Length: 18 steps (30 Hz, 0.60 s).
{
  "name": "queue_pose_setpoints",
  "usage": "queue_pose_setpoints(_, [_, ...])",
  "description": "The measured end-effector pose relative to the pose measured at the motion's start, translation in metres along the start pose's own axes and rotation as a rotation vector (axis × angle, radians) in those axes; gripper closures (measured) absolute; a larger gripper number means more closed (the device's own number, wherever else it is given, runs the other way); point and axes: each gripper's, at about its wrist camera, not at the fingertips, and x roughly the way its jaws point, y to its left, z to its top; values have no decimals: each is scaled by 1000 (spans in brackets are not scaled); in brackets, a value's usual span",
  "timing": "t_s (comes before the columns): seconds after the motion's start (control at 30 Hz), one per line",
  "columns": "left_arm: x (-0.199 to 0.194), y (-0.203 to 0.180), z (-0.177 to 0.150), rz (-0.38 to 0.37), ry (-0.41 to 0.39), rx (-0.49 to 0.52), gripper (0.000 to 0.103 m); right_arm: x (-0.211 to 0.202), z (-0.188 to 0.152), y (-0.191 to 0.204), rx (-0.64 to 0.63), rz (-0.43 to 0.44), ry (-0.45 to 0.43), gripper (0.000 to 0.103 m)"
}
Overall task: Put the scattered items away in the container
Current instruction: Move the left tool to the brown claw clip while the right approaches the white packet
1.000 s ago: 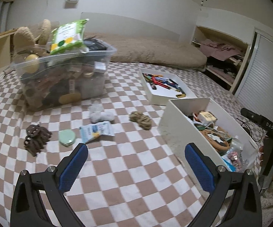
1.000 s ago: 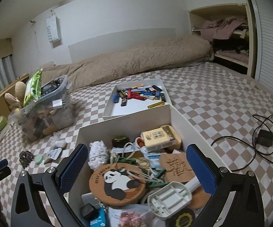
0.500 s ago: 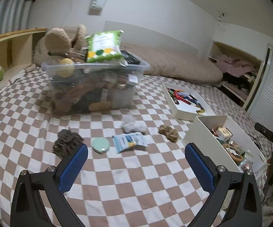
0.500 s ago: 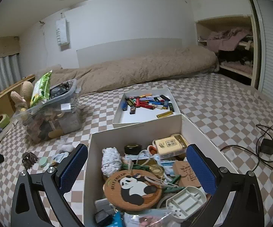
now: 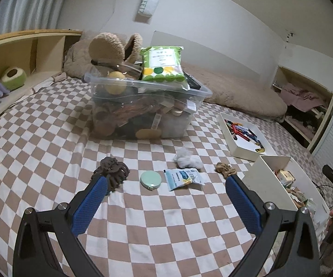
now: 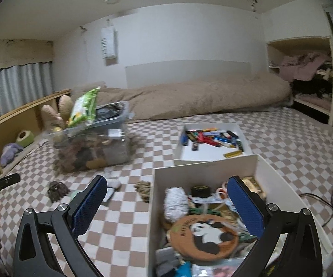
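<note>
left tool (image 5: pixel 166 198) spread, empty | right tool (image 6: pixel 166 196) spread, empty | white box (image 6: pixel 203 165) wall between right fingers

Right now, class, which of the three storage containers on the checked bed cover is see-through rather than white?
The clear plastic bin, heaped with a green snack bag and plush toys. The shallow tray of markers and the deep box with the panda coaster are both opaque white.
</note>
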Motion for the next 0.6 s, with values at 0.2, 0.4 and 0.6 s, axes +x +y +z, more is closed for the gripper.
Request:
queue_pose_setpoints(0.2, [-1,10,-3,24,-1,-10,0,0,-5,26,-29,65,-10,0])
queue_pose_setpoints(0.4, [6,20,-5,56,12,-26,0,1,-14,59,-95,121,-24,0])
queue_pose_setpoints(0.6, [23,27,-14,98,60,-16,0,18,-35,97,-183,185,49,0])
